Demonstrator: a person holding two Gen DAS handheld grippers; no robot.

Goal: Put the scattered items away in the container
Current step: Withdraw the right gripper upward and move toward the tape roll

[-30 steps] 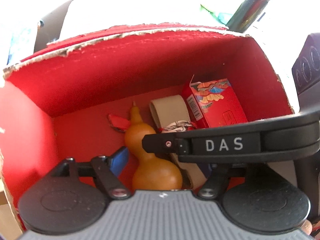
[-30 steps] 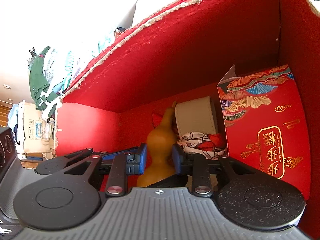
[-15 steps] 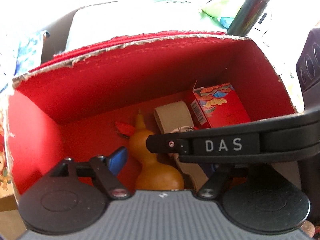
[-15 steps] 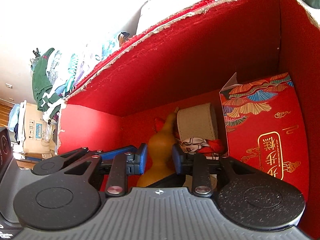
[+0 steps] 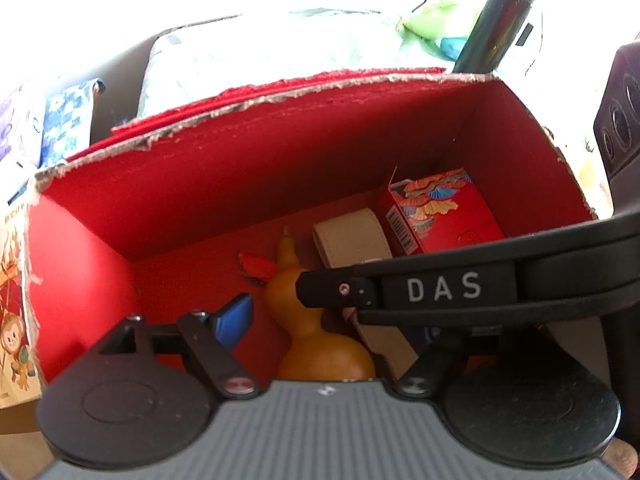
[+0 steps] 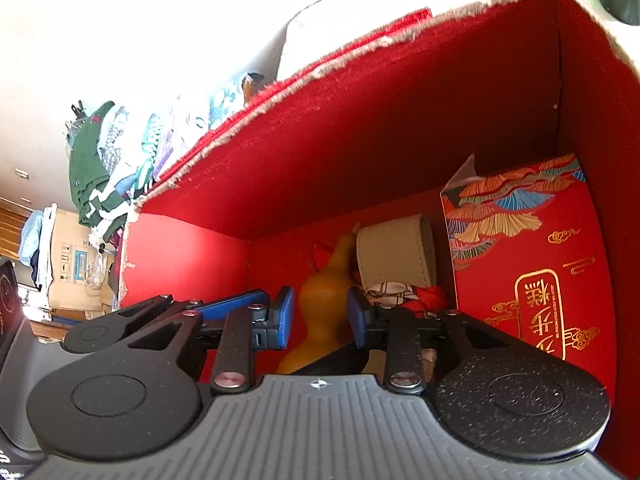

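Right tongs [image 6: 320, 316] opening around the tan gourd's [image 6: 320, 312] neck inside the red cardboard box [image 6: 400, 140]; left tongs [image 5: 332, 320] apart, one finger hidden behind a black arm

The cardboard box [image 5: 280, 152] has matt red walls and rough torn edges, holding a smooth, glossy tan gourd [image 6: 324, 308] and a gold-printed paper carton [image 6: 528, 264].

The right gripper [image 6: 320, 318], low in the frame's centre, has its blue pads parting from the gourd [image 6: 326, 304], with gaps now showing at both sides. The left gripper [image 5: 332, 328] has spread wider too.
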